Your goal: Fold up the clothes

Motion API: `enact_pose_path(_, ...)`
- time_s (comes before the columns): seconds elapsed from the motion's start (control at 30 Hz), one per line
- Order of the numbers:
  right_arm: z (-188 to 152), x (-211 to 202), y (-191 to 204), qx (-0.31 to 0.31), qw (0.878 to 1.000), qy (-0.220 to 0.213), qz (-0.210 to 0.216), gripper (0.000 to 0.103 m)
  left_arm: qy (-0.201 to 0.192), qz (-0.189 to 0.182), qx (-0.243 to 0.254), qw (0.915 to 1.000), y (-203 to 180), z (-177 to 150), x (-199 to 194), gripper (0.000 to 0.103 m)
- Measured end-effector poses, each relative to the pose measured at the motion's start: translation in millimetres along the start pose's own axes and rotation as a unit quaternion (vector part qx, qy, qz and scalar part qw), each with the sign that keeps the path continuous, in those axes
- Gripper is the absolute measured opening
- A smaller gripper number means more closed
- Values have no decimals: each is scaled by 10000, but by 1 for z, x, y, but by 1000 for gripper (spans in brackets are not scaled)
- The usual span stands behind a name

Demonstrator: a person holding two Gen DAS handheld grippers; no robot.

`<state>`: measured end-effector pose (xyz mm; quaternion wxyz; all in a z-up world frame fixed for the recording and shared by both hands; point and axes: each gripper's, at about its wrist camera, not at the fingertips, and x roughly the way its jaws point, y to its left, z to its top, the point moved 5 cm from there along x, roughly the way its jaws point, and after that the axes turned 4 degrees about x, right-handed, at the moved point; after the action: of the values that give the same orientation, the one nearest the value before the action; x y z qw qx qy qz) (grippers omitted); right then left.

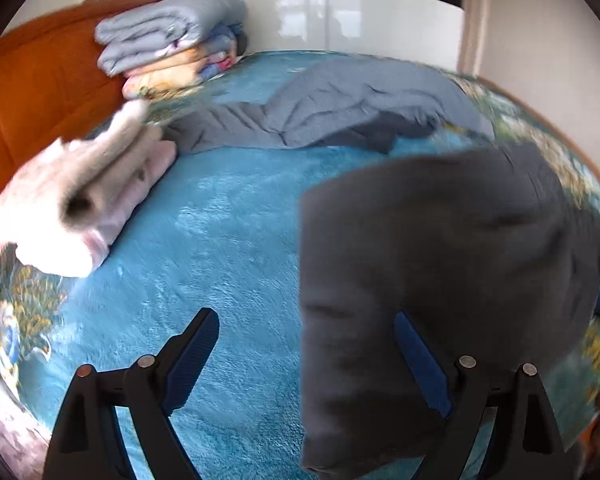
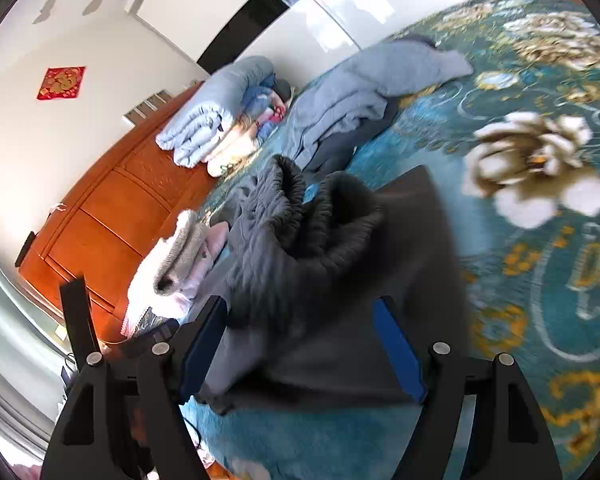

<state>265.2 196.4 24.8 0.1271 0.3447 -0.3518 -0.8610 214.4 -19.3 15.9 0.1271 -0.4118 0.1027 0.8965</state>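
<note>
Colours on the bed

Teal bedspread (image 1: pixel 228 216) with gold and white flowers; dark grey trousers (image 2: pixel 320 260); pale pink and white folded clothes (image 1: pixel 80 204); grey-blue garment (image 1: pixel 360 100); light blue quilt (image 1: pixel 168 28); orange-brown wooden headboard (image 1: pixel 40 92); red wall ornament (image 2: pixel 61 82).

Dark grey pants (image 2: pixel 320 280) with a stretchy bunched waist, folded over and lying on the blue bed, a messy blue-grey top (image 1: pixel 364 100) spread out farther back, a folded stack of white and pink clothes (image 1: pixel 84 200) at the left, near the wooden headboard
</note>
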Motion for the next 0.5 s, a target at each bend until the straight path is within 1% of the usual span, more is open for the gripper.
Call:
enact_pose_path(0.07,7,12,2,267,9996,-8,107,77,-81,11,131,9999,-5,1,-3,91)
enact_pose_path(0.13,12,16,4,520,9983,-70,234,77,-120,-158,109,9997,-4,2,-6,91)
enact_pose_path(0.17,14,17,6,634,9975,-107,296,68,-140,-237,102,9996,-3,3,-8,91)
enact_pose_path(0.2,17,17,9,709,9968,-144,333,55,-172,-312,97,9993,-1,4,-9,91)
enact_pose_path(0.23,18,15,14,661,9972,-182,290,52,-252,-422,47,9988,2,4,-13,91)
enact_pose_path(0.27,20,9,18,595,9976,-227,257,45,-351,-534,-43,9979,7,5,-20,91)
enact_pose_path(0.33,23,-11,30,423,9972,-476,400,44,-408,-607,-183,9972,16,8,-23,91)
enact_pose_path(0.4,26,-32,33,301,9954,-812,420,44,-440,-678,-300,9963,22,10,-25,91)
enact_pose_path(0.5,25,-40,3,767,9929,-866,276,44,-265,-741,-187,9967,14,5,-12,91)
